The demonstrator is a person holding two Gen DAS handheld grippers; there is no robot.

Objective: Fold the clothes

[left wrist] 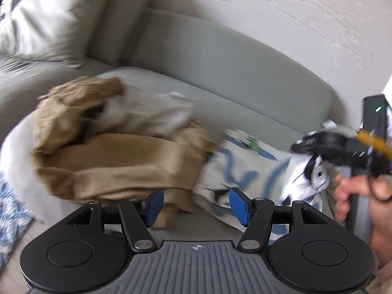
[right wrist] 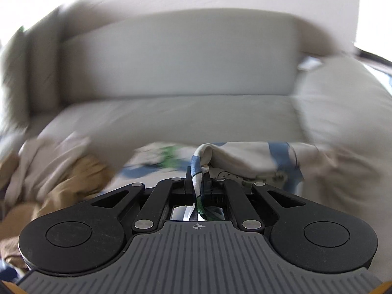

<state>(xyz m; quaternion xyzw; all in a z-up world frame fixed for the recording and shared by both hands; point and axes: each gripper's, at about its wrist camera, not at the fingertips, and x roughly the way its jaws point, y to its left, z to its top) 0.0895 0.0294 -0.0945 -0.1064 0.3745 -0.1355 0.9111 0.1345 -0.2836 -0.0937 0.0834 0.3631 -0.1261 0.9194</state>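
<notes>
Because both views are smeared by motion blur, you cannot read the print on the white cloth [right wrist: 235, 156] beyond blue strokes and a green patch, and where one garment in the heap ends and the next begins is hard to tell. Your right gripper [right wrist: 198, 171] has its jaws closed on a twisted edge of that cloth; the pinched strip runs back between the fingers, and the pads themselves are hidden by it. Ahead of those jaws and to their right the cloth bunches up on the sofa [right wrist: 171, 73] seat.

Your left gripper [left wrist: 196, 204] has its jaws spread apart, both blue pads [left wrist: 154, 207] showing and nothing between them. Just beyond them lies a tan garment [left wrist: 117, 161], with a pale one [left wrist: 152, 115] crumpled on top farther off; to the right of the jaws the white cloth stretches toward the right gripper, which shows at that edge of the left view with your hand [left wrist: 355, 196] wrapped round its handle, partly cut off by the frame.

You can count three garments, though the blur may hide more, two grippers and one cushion [left wrist: 54, 19] at the far left of the sofa.
</notes>
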